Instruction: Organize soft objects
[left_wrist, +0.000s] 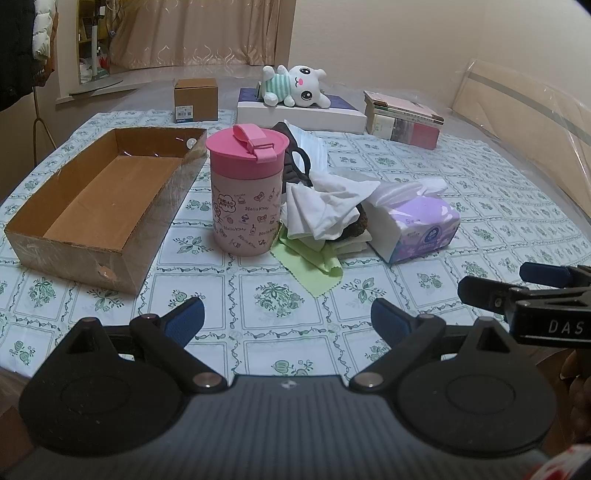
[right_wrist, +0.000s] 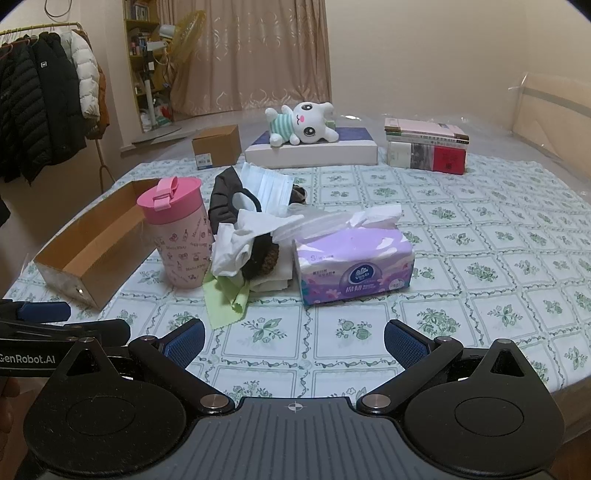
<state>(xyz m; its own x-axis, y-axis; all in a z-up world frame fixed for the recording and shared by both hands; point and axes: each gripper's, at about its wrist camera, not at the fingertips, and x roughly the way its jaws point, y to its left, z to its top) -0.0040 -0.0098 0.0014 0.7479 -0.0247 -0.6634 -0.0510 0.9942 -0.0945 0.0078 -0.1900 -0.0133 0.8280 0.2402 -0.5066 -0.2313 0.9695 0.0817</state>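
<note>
A heap of soft things lies mid-table: white cloths, a dark garment, a face mask, and a green cloth at the bottom. A purple tissue pack sits right of the heap. A white plush toy lies on a flat box at the back. An open cardboard tray stands left. My left gripper and right gripper both hover open near the front edge, holding nothing.
A pink lidded cup stands between tray and heap. A small cardboard box and stacked books sit at the back. Coats hang at left. The floral tablecloth covers the table.
</note>
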